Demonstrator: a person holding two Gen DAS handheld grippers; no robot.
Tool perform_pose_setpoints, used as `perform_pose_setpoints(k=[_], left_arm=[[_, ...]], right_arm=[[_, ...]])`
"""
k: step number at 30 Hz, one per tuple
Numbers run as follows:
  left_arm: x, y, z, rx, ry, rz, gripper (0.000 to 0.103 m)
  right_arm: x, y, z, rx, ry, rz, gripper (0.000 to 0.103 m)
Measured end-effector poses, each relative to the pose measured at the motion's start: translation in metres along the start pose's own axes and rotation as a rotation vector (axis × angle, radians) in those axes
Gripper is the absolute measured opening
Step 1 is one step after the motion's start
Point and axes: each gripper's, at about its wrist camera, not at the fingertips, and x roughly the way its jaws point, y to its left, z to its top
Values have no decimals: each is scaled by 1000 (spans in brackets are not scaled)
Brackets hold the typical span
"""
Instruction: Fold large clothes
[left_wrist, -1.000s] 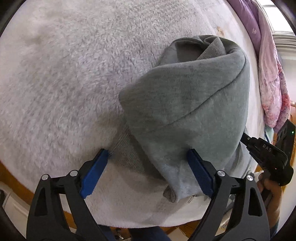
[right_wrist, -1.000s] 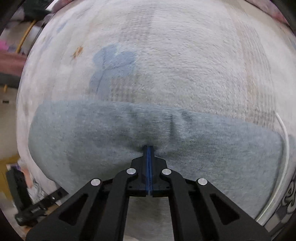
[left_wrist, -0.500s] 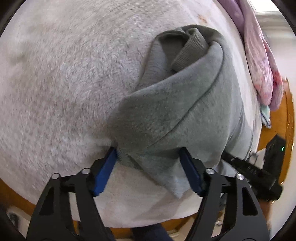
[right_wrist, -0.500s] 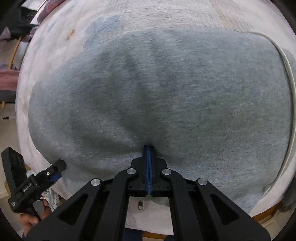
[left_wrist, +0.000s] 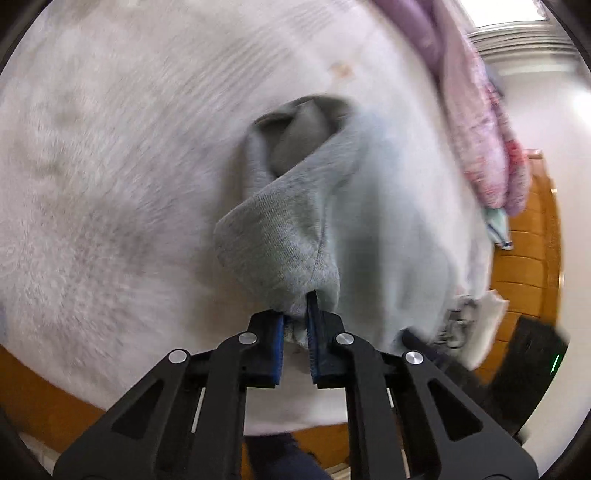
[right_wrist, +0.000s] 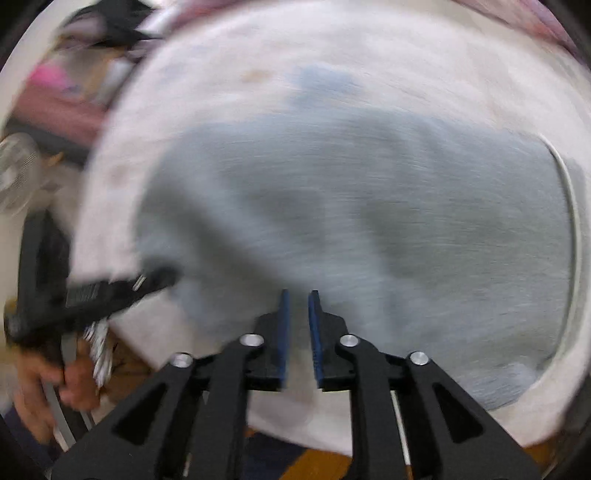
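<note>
Right now I am pinching a bunched corner of the grey sweatshirt in my left gripper, the rest lying ahead on the blanket. My right gripper is hanging slightly parted, empty, above it. That thin bite may be slipping if I tug.

Motion smear washes out the grey garment ahead of the right tool, so whether its narrowly parted pads touch cloth is unclear. The left tool hides the pinched hem; the bed blurs around it.
</note>
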Motion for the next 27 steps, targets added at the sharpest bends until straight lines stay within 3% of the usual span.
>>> perform_pose_setpoints(k=[1, 2, 4, 6, 12, 14, 15, 17, 19, 20, 23, 26, 27], left_arm=[[-5, -5, 0, 12, 0, -4, 10], [-10, -9, 0, 16, 1, -11, 10], [-15, -10, -1, -2, 4, -20, 10], [-19, -10, -1, -25, 0, -28, 10], [-29, -27, -11, -58, -10, -57, 10], [-25, -38, -11, -70, -23, -50, 10], [-24, -41, -10, -73, -24, -38, 10], [-21, -47, -8, -81, -9, -49, 12], [-29, -59, -6, -53, -35, -71, 13], [-37, -65, -7, -41, -56, -106, 22], [-67, -80, -12, -49, -142, -223, 65], [-89, -87, -15, -65, -260, -227, 66], [-96, -88, -16, -78, -319, -194, 66]], right_arm=[[-9, 5, -2, -50, -33, 8, 55], [-12, 15, -7, -99, -70, 5, 66], [-9, 31, -12, -186, -94, 1, 74], [3, 37, -15, -236, -102, 3, 74], [53, 59, -5, -421, -174, -179, 74], [64, 61, 5, -450, -185, -224, 48], [66, 59, 7, -460, -180, -246, 41], [63, 49, 10, -424, -163, -226, 15], [54, 37, 15, -360, -143, -183, 10], [47, 30, 18, -314, -144, -151, 9], [24, 3, 31, -112, -147, -22, 9], [-8, -38, 32, 169, -182, 139, 9], [-17, -52, 30, 252, -198, 183, 9]])
